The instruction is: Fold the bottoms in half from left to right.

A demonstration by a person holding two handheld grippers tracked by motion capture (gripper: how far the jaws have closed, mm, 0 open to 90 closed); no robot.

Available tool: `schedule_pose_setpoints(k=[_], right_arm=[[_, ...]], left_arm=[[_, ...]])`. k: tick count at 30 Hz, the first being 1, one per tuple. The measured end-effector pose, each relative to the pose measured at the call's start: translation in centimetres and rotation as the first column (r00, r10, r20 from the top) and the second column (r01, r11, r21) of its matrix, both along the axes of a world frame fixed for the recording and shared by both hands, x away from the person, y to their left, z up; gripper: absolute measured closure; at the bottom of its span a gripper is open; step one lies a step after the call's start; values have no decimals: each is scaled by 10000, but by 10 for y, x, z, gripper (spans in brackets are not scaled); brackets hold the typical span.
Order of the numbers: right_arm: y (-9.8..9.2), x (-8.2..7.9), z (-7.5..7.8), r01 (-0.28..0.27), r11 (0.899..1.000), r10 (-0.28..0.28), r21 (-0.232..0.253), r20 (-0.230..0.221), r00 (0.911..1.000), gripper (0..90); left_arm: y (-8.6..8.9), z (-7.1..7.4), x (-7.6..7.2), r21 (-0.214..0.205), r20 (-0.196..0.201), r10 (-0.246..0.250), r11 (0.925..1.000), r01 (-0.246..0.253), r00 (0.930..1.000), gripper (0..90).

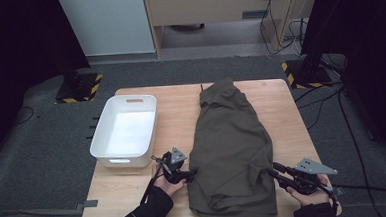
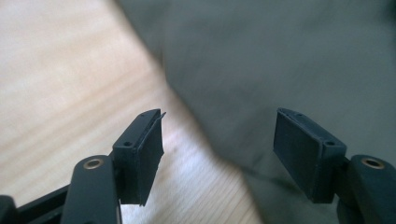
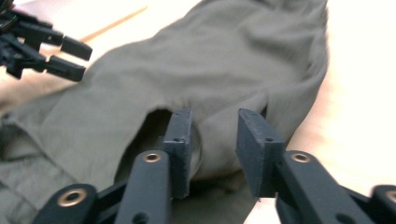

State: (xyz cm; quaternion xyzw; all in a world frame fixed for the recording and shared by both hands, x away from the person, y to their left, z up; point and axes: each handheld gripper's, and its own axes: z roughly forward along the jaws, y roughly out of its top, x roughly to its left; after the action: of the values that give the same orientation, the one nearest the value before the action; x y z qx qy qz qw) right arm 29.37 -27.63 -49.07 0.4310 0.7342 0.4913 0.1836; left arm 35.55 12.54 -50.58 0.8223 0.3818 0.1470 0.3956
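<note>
1. Bin, white, sits at the tabletop's left and holds nothing; I judge the folded garment belongs there.
2. My left gripper hovers at the garment's left edge, jaws wide, nothing gripped.
3. Olive trousers lie folded lengthwise mid-table.
4. My right gripper, at their right edge, has its jaws partly parted around a fold, not pinching.

high: overhead, forward-down | claw cams: close, blurry, sharing garment
</note>
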Motion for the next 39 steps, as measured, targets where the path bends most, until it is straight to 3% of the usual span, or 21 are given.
schedule_pose_setpoints(k=[1,5,13,18,22,24,28,33,37,39], right_arm=[[-1,2,2,172,9998,-174,94,214,9996,599],[1,8,5,387,9989,-396,267,335,9987,557],[29,25,4,-38,9994,34,358,100,9999,472],[46,27,-1,-459,9989,461,79,-155,9988,448],[51,25,-8,-665,9968,645,-439,-466,9968,589],[48,24,-8,-697,9955,663,-644,-535,9964,701],[41,19,-5,-710,9954,669,-649,-632,9958,855],[24,11,-2,-385,9977,346,-563,-679,9971,870],[12,4,-1,101,9987,-137,-504,-723,9973,869],[7,0,-2,435,9964,-500,-726,-894,9947,858]], left_arm=[[0,3,-2,-106,38,-15,9999,15,10000,321],[-6,12,-16,-575,103,-334,9978,340,9994,337],[-22,21,-47,-840,-279,-834,9932,808,9961,390],[-37,20,-62,-753,-424,-1288,9892,1253,9908,412],[-47,17,-68,-618,-558,-1561,9863,1527,9862,426],[-50,14,-71,-511,-682,-1661,9853,1628,9837,446],[-53,9,-74,-362,-960,-1820,9831,1793,9786,501],[-56,2,-77,60,-1275,-1833,9826,1855,9748,611],[-60,-4,-81,300,-1611,-2037,9770,2111,9657,699],[-62,-6,-82,366,-1657,-2155,9738,2244,9623,738]])
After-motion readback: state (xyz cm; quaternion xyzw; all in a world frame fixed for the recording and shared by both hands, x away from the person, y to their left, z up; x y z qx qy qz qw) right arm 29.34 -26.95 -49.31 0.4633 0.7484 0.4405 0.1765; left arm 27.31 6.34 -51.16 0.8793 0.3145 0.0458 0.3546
